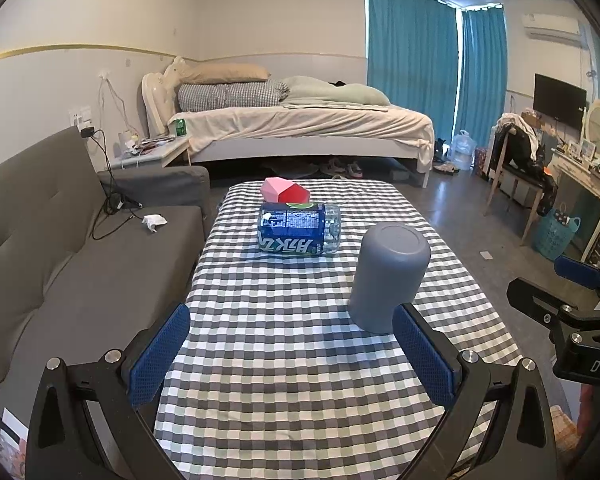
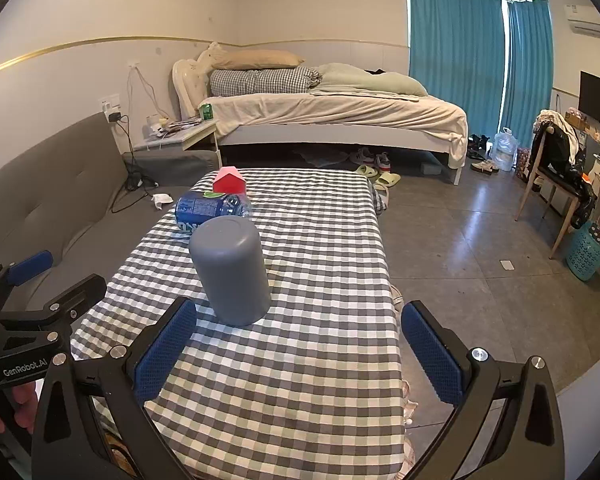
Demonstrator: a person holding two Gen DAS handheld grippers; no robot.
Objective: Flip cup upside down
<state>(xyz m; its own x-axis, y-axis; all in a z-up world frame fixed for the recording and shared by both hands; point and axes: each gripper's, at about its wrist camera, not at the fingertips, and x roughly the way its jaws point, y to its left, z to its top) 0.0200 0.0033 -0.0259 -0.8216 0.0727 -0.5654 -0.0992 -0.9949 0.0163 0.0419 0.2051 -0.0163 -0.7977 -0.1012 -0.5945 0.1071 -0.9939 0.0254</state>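
Your left gripper (image 1: pixel 292 354) hovers low over the checked tablecloth (image 1: pixel 300 392), its blue pads (image 1: pixel 160 354) spread wide and holding nothing. Just ahead, beside its right-hand pad, the grey cup (image 1: pixel 386 274) stands mouth-down on the cloth, flat base facing up. Behind the cup, a blue-labelled bottle (image 1: pixel 298 234) lies on its side, with a small red and pink house-shaped box (image 1: pixel 284 191) just beyond it. Further right, your right gripper (image 2: pixel 300 354) also hangs over the table, its fingers parted and empty, the cup (image 2: pixel 232 270) standing just past its left-hand pad (image 2: pixel 166 354). A grey sofa (image 1: pixel 60 248) lines the table's left edge.
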